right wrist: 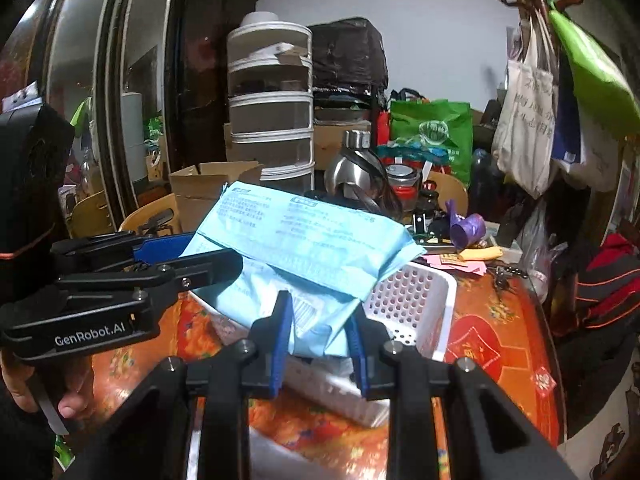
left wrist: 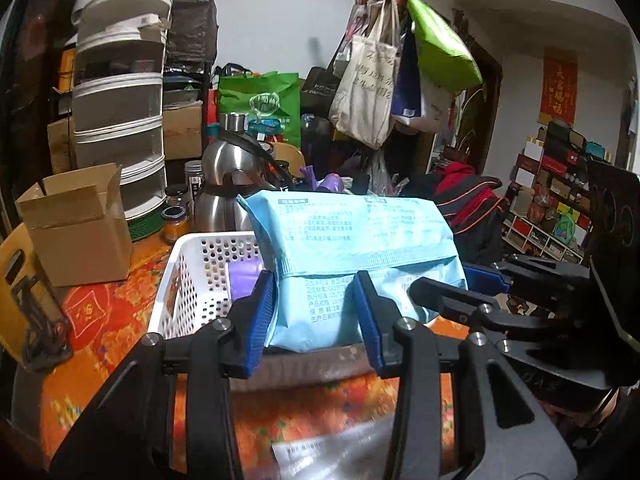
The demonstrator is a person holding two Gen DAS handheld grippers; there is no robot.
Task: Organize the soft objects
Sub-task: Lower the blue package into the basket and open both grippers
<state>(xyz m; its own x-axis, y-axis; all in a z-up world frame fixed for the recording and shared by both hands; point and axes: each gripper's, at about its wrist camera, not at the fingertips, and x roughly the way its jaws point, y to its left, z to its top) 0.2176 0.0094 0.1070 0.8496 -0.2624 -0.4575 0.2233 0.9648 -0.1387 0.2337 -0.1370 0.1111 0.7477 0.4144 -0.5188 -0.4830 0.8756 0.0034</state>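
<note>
A soft light-blue packet (left wrist: pixel 352 248) with printed text is held over a white perforated basket (left wrist: pixel 200 276). My left gripper (left wrist: pixel 316 316) is shut on the packet's near left end. My right gripper (right wrist: pixel 318 340) is shut on its other end; the packet (right wrist: pixel 304 248) sags over the basket (right wrist: pixel 416 296) in the right wrist view. A purple soft item (left wrist: pixel 244 284) lies inside the basket. Each gripper shows in the other's view: the right gripper (left wrist: pixel 480 304) at right, the left gripper (right wrist: pixel 192 260) at left.
The table has an orange patterned cloth (left wrist: pixel 116 312). A cardboard box (left wrist: pixel 76 224), a steel kettle (left wrist: pixel 232 188), jars and a white tiered organizer (left wrist: pixel 120 112) stand behind the basket. A clear plastic packet (left wrist: pixel 336 452) lies near the front. Bags hang on a coat rack (left wrist: pixel 400 60).
</note>
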